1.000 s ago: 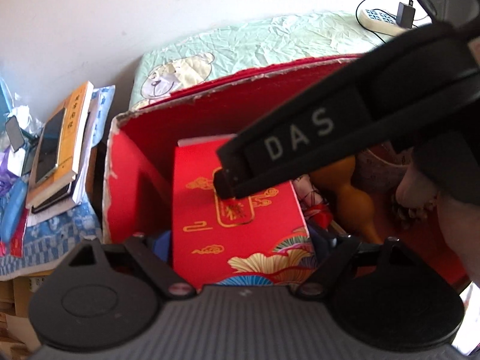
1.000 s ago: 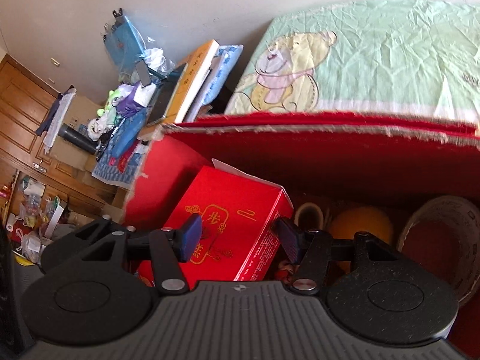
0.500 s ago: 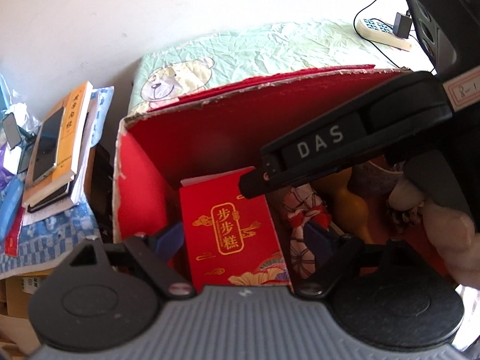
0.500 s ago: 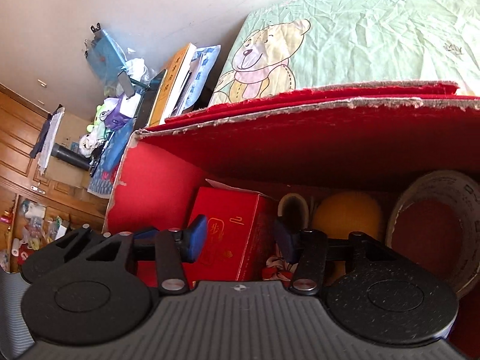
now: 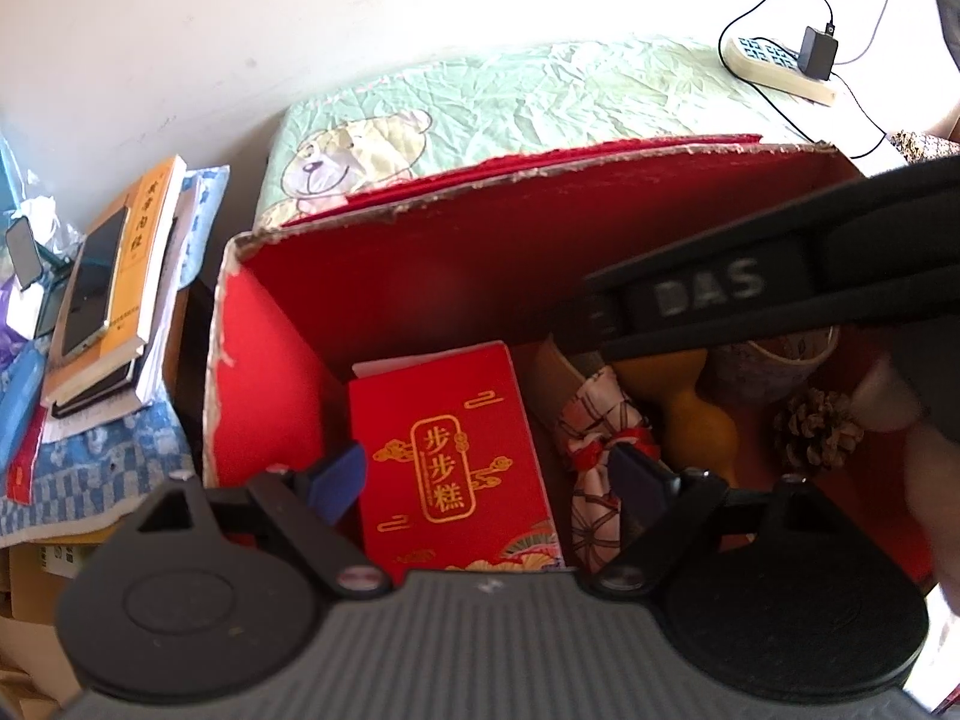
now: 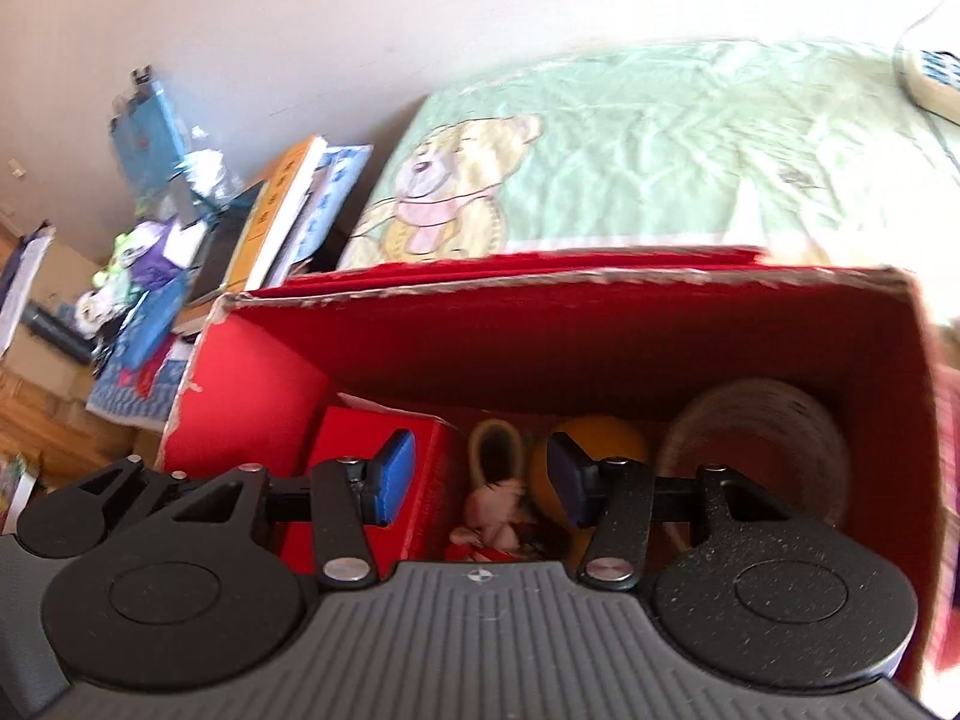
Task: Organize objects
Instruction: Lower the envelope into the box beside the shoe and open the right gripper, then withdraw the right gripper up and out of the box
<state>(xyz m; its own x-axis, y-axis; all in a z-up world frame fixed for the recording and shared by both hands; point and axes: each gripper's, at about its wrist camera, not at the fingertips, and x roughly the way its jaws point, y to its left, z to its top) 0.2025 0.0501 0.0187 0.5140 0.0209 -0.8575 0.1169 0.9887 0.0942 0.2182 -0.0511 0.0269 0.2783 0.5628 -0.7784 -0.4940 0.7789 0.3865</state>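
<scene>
A big red carton (image 5: 420, 276) (image 6: 540, 330) stands open in front of both grippers. A red gift box (image 5: 450, 456) (image 6: 366, 426) with gold characters lies flat at its left side. Beside the box are a patterned cloth pouch (image 5: 600, 432) (image 6: 498, 510), a yellow gourd (image 5: 696, 420) (image 6: 600, 438), a pine cone (image 5: 816, 432) and a wide paper ring (image 6: 756, 438). My left gripper (image 5: 486, 480) hangs open over the gift box, pads clear of its sides. My right gripper (image 6: 480, 477) is open above the pouch, holding nothing. Its black body (image 5: 750, 282) crosses the left wrist view.
Behind the carton lies a green bed cover with a bear print (image 5: 510, 108) (image 6: 630, 150), with a power strip and charger (image 5: 774, 66) at its far right. Left of the carton stands a cluttered side table with stacked books and a phone (image 5: 114, 294) (image 6: 270, 210).
The red gift box has gone from tilted up between the fingers to lying flat in the carton. The right gripper has drawn back to the right and slightly up.
</scene>
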